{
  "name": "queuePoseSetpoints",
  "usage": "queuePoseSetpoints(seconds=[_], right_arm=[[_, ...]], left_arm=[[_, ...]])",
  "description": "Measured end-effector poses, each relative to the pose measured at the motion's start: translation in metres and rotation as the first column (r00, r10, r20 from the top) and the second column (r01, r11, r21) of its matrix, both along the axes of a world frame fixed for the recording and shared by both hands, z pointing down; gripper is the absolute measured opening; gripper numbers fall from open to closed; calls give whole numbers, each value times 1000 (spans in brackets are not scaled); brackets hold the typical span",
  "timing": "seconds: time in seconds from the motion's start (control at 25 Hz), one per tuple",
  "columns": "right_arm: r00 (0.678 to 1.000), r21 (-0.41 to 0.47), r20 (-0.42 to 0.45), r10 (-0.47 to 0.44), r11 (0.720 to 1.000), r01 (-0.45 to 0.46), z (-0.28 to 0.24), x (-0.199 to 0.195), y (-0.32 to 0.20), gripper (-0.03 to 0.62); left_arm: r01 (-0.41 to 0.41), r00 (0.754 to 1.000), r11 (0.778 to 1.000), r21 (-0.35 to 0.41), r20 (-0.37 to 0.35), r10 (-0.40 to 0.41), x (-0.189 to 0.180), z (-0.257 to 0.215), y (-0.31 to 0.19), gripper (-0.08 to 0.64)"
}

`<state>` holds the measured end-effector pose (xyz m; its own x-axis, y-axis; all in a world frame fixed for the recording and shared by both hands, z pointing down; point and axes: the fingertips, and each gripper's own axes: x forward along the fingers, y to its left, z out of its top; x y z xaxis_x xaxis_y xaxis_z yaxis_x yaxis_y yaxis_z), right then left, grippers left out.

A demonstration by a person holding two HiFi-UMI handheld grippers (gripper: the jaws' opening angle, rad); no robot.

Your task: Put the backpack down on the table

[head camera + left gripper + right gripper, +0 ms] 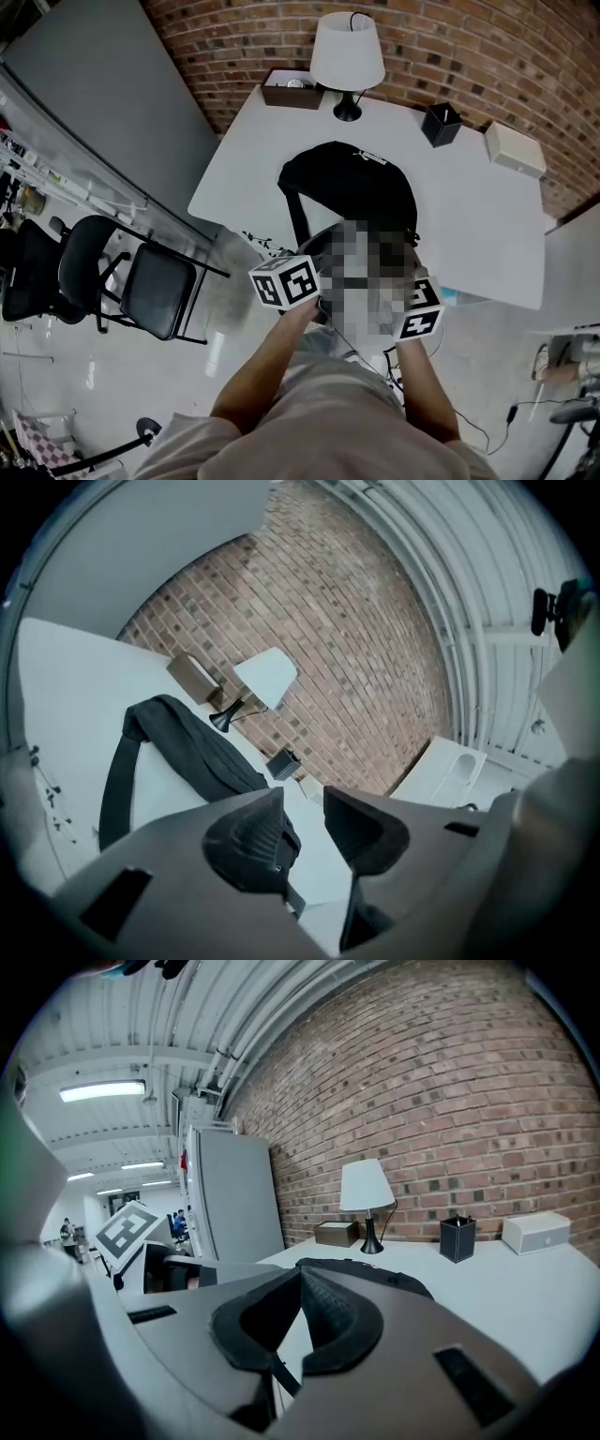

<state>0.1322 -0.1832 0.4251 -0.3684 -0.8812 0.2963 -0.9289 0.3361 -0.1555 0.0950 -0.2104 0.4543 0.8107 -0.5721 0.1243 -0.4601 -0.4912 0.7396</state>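
Observation:
The black backpack (347, 187) lies on the white table (487, 225), one shoulder strap hanging over the near edge. Both grippers are held off the table's near edge, short of the bag; their marker cubes (286, 281) (419, 309) show either side of a mosaic patch. In the left gripper view the backpack (183, 742) lies ahead and the left gripper (305, 816) is open, with nothing in the gap. In the right gripper view the right gripper (300, 1279) has its tips together, with the backpack (389, 1274) just beyond them and nothing gripped.
A white lamp (347, 52), a brown box (292, 92), a black pen holder (441, 124) and a white box (515, 148) stand along the brick wall. Black chairs (155, 286) are on the floor at the left, beside a grey cabinet (103, 94).

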Motion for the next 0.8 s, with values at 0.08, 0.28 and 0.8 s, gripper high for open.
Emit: queuePoseSetpoints(seconds=[0.08,0.28,0.8], right_arm=[[1000,11,2,-4,1000,3,-5,1,6,2],[1000,24,-5,-11,1000,11,-10,3,16,2],[1000,33,1,-22,999,22,-11,4,28,2]], left_arm=[[-2,998,999,40,59,-1,2,-5,7,110],[-6,984,991,133,176,-17,6,-17,22,44],[-45,953,978,203,301,-19,14,-25,37,6]])
